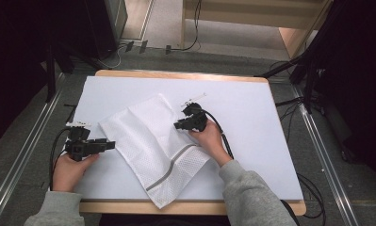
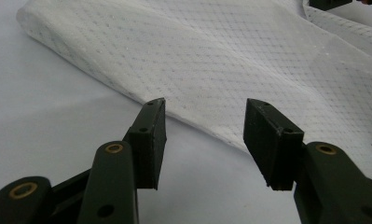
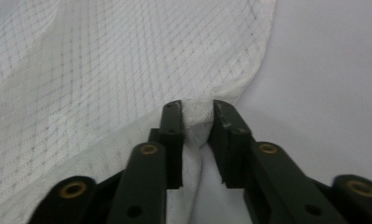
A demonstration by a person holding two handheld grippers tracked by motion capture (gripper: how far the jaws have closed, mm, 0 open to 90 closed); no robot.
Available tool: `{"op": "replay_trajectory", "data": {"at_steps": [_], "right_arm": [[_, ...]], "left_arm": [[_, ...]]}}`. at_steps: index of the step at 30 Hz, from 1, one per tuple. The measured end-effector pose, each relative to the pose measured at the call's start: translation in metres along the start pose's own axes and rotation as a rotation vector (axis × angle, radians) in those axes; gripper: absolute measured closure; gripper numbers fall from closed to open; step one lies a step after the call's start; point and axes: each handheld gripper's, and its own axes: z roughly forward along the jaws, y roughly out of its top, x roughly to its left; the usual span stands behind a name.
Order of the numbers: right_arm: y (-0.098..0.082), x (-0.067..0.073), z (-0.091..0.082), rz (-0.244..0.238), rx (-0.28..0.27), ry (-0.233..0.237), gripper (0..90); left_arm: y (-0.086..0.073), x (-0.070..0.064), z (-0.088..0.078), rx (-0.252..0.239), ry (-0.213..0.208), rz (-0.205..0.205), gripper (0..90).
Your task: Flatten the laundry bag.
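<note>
A white mesh cloth bag (image 1: 148, 141) with a grey stripe near its lower end lies slantwise on the white-covered table (image 1: 256, 141). My right gripper (image 1: 177, 125) sits at the bag's right edge. In the right gripper view, the right gripper (image 3: 197, 106) is shut on a bunched fold of the mesh (image 3: 104, 70). My left gripper (image 1: 111, 144) rests just left of the bag, pointing at it. In the left gripper view, the left gripper (image 2: 205, 103) stands open with nothing between the jaws, a little short of the bag's edge (image 2: 221, 60).
The table's wooden rim (image 1: 185, 74) shows at the far side and at the front. Black stands (image 1: 313, 61) and cables (image 1: 294, 101) lie off the right side, and a floor rail (image 1: 25, 150) runs along the left. A cable trails from each gripper.
</note>
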Motion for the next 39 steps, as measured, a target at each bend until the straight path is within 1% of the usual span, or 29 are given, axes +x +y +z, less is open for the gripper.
{"op": "replay_trajectory", "data": {"at_steps": [2, 4, 6, 9, 10, 11, 13, 16, 17, 18, 19, 20, 21, 22, 23, 26, 27, 32, 33, 34, 35, 37, 38, 39], "right_arm": [[0.000, 0.000, -0.001, -0.001, 0.007, 0.002, 87.7], [0.000, -0.001, -0.002, 0.001, 0.007, 0.001, 87.9], [-0.001, -0.005, -0.009, 0.022, 0.002, -0.010, 88.0], [-0.003, -0.013, -0.018, 0.030, -0.011, -0.028, 88.0], [-0.003, -0.013, -0.018, 0.030, -0.011, -0.028, 88.0], [-0.006, -0.019, -0.024, 0.047, -0.015, -0.040, 88.0], [-0.010, -0.024, -0.030, 0.063, -0.020, -0.056, 88.0], [-0.013, -0.029, -0.036, 0.068, -0.025, -0.073, 87.9], [-0.018, -0.035, -0.042, 0.088, -0.035, -0.098, 87.9], [-0.021, -0.039, -0.044, 0.099, -0.033, -0.102, 87.9], [-0.023, -0.042, -0.047, 0.103, -0.037, -0.111, 87.9], [-0.023, -0.042, -0.047, 0.103, -0.037, -0.111, 87.9], [-0.026, -0.045, -0.049, 0.112, -0.040, -0.118, 87.8], [-0.030, -0.050, -0.054, 0.129, -0.049, -0.137, 87.9], [-0.032, -0.052, -0.056, 0.137, -0.052, -0.141, 87.8], [-0.039, -0.058, -0.065, 0.163, -0.061, -0.164, 87.8], [-0.039, -0.058, -0.065, 0.163, -0.061, -0.164, 87.8], [-0.052, -0.064, -0.075, 0.190, -0.070, -0.184, 87.5], [-0.053, -0.064, -0.076, 0.193, -0.068, -0.188, 87.5], [-0.053, -0.064, -0.076, 0.193, -0.068, -0.188, 87.5], [-0.057, -0.065, -0.078, 0.191, -0.068, -0.190, 87.5], [-0.058, -0.065, -0.079, 0.194, -0.070, -0.193, 87.3], [-0.061, -0.065, -0.080, 0.199, -0.068, -0.195, 87.2], [-0.062, -0.065, -0.081, 0.202, -0.071, -0.194, 87.2]], "left_arm": [[0.000, 0.000, 0.000, 0.003, 0.003, 0.002, 49.9], [0.000, 0.000, 0.001, 0.005, 0.005, 0.001, 49.9], [0.001, 0.001, 0.001, 0.002, 0.004, -0.001, 49.9], [0.003, 0.002, 0.002, -0.001, 0.005, -0.002, 49.8], [0.003, 0.002, 0.002, -0.001, 0.005, -0.002, 49.5], [0.005, 0.002, 0.004, -0.002, 0.004, -0.003, 49.3], [0.006, 0.002, 0.006, 0.000, 0.002, 0.002, 49.2], [0.009, 0.001, 0.009, 0.002, -0.001, 0.004, 49.1], [0.010, 0.000, 0.010, 0.006, -0.003, 0.011, 49.1], [0.012, -0.001, 0.012, 0.003, -0.004, 0.016, 49.0], [0.015, -0.005, 0.017, 0.008, -0.012, 0.028, 49.0], [0.015, -0.005, 0.017, 0.008, -0.012, 0.028, 49.0], [0.017, -0.007, 0.020, 0.013, -0.016, 0.036, 49.0], [0.020, -0.011, 0.025, 0.017, -0.026, 0.048, 49.0], [0.020, -0.011, 0.025, 0.017, -0.026, 0.048, 48.9], [0.029, -0.024, 0.040, 0.031, -0.047, 0.081, 48.9], [0.029, -0.024, 0.040, 0.031, -0.047, 0.081, 49.0], [0.040, -0.040, 0.060, 0.060, -0.071, 0.126, 49.0], [0.043, -0.046, 0.068, 0.070, -0.077, 0.141, 49.0], [0.043, -0.046, 0.068, 0.070, -0.077, 0.141, 49.0], [0.044, -0.049, 0.072, 0.078, -0.076, 0.151, 48.9], [0.046, -0.054, 0.080, 0.092, -0.073, 0.158, 48.9], [0.047, -0.056, 0.084, 0.105, -0.068, 0.170, 49.0], [0.047, -0.059, 0.087, 0.116, -0.071, 0.170, 48.6]]}}
